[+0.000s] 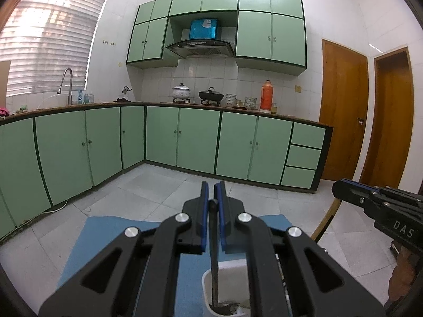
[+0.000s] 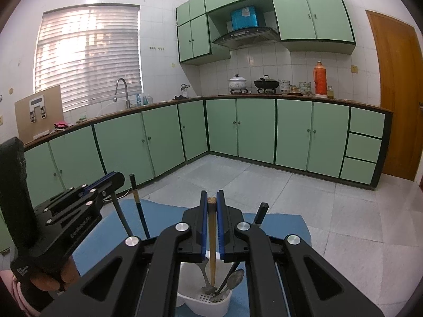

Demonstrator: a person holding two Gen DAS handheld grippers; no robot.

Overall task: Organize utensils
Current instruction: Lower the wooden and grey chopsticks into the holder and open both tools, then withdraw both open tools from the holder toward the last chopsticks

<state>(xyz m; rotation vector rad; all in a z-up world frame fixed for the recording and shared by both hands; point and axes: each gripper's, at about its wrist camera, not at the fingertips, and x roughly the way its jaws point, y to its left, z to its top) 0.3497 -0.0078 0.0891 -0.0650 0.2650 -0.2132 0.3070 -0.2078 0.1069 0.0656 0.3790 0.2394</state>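
Observation:
My left gripper [image 1: 213, 190] is shut on a dark-handled utensil [image 1: 214, 259] that hangs upright with its lower end inside a white utensil holder [image 1: 232, 269]. My right gripper [image 2: 212, 198] is shut on a wooden-handled utensil [image 2: 212, 243], held upright over the white holder [image 2: 224, 303]. That holder has metal spoons [image 2: 232, 280] in it. The left gripper [image 2: 109, 181] shows at the left of the right wrist view, with its dark utensil [image 2: 120, 216] below. The right gripper [image 1: 343, 187] shows at the right of the left wrist view.
The holders stand on a blue mat [image 2: 164, 211] on a table. A second dark stick [image 2: 140, 208] and a black handle [image 2: 260, 211] rise nearby. Beyond are a tiled floor [image 1: 148, 182], green cabinets [image 1: 198, 137] and wooden doors [image 1: 341, 111].

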